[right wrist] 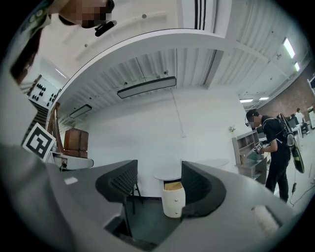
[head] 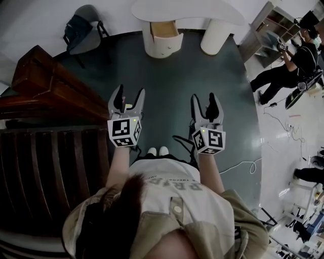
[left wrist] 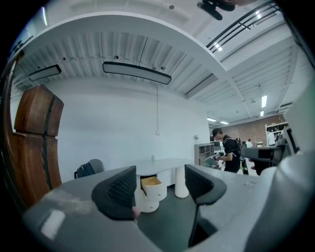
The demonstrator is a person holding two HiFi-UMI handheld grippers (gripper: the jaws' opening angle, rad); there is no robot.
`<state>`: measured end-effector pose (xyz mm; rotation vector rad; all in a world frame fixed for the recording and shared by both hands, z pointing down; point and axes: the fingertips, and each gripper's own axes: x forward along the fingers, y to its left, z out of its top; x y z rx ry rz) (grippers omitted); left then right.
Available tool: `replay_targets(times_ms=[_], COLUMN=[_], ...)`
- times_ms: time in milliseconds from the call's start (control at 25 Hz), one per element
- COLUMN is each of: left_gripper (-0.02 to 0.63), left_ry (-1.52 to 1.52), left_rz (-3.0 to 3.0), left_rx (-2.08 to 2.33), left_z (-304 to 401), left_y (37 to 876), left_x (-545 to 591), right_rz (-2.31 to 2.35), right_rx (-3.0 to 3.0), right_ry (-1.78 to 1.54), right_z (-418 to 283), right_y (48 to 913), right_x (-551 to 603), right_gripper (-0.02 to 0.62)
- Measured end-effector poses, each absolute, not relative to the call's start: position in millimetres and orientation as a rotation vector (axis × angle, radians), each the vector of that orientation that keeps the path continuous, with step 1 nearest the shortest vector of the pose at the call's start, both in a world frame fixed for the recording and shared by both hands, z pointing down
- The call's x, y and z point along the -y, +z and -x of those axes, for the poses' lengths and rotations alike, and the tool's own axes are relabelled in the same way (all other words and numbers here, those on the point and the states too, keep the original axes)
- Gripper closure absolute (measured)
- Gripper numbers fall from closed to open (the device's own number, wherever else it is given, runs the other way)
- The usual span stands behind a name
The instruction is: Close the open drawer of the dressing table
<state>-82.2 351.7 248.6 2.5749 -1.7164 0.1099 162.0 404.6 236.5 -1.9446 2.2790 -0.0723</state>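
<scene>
The white dressing table (head: 187,10) stands far ahead on the dark carpet. Its top drawer (head: 164,30) is pulled out of the round pedestal (head: 162,45), and the wooden inside shows. My left gripper (head: 129,98) and right gripper (head: 206,101) are held side by side at waist height, well short of the table, both open and empty. In the left gripper view the drawer (left wrist: 151,183) shows small between the jaws of the left gripper (left wrist: 160,184). In the right gripper view the drawer (right wrist: 172,186) sits between the jaws of the right gripper (right wrist: 158,184).
A chair with a dark bag (head: 81,28) stands to the table's left. Brown wooden furniture (head: 45,86) fills the left side. A person (head: 288,66) stands by a shelf unit (head: 268,25) at the right. A white cable (head: 243,164) lies on the floor.
</scene>
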Motion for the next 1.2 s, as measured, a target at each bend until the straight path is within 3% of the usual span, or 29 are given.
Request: replay_targets(times_ms=[720,1200], left_gripper=[0.295,0.295], left_ry=[0.272,0.13], left_rz=[-2.536,-2.615], left_rx=[1.712,1.727], left_z=[80,112], left_y=[297,254], left_x=[-297,-212], right_rz=[1.955,1.968], right_rx=[-2.291,-2.244], right_ry=[-0.233,-0.094], right_z=[-171,-141], right_y=[283,243], right_x=[-348,-274], right_gripper=[0.321,0.321])
